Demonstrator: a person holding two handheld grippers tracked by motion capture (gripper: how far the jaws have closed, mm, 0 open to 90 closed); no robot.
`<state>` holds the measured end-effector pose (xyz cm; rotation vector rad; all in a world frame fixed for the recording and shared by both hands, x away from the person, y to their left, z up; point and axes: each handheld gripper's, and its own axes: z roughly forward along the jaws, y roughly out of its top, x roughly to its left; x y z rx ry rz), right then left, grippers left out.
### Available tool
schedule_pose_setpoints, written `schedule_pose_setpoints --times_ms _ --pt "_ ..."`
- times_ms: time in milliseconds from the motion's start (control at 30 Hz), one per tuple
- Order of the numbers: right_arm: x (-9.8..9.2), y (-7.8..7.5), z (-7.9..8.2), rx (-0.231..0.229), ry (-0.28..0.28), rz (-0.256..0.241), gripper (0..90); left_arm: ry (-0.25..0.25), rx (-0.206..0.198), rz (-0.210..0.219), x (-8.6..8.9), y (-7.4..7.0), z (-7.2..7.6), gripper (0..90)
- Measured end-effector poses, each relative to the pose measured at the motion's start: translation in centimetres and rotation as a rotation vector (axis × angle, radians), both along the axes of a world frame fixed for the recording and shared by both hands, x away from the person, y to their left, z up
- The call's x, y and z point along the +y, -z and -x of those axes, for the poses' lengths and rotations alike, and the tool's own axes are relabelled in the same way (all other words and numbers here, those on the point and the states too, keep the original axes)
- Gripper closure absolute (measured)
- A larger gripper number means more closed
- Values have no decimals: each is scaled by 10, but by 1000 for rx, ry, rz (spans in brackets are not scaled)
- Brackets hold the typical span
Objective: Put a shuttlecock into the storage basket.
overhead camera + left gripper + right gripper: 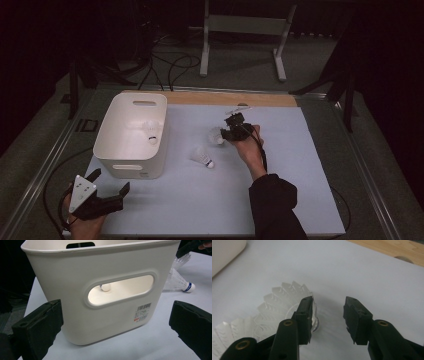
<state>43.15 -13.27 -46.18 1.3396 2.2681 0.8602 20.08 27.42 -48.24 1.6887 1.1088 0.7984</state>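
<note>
I am holding my left tool (111,181) low at the near-left corner of the counter (300,200), its jaws spread wide and gripping nothing, facing the near wall of the white plastic bin (131,134). It is idling just in front of that wall, so if I am careless and nudge it forward I am risking shoving the bin along the pale sheet.

Farther out, I am working my right tool (226,131) down onto a white shuttlecock (284,302) lying on the counter to the right of the bin. The jaws are parted and not yet clamped: the left jaw is pressing against the feather skirt while the right jaw is standing over bare counter. This is where I am judging the trouble to be. Closing from here, I am likely pinching only the edge of the thin skirt, which may be crushed or slip free, or I am flicking the shuttlecock away as the jaw scrapes it. It is light and rolls on its round skirt, so any sideways push is sending it off. Carrying it by a weak pinch toward the bin, I am also risking dropping it short of the rim.

Counting near to far: two tools; one bin; three shuttlecocks, one with a blue band (202,156) lying loose between the bin and my right hand (248,145), one at my right tool, and one already inside the bin (150,131). Beyond the sheet a wooden strip (235,98) is edging the counter.
</note>
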Motion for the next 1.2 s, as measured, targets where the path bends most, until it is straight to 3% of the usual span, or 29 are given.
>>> schedule_pose_setpoints --times_ms 300,667,933,1200 --pt "-1 3 -1 33 -23 -29 656 2 1 1 0 0 0 1" --pt "-2 4 -1 52 -28 -16 678 -1 0 -1 0 0 0 1" --pt "-5 5 0 57 -38 -17 853 0 1 -1 0 0 0 1" --pt "-2 5 2 44 -56 -9 891 -2 -1 -1 0 0 0 1"
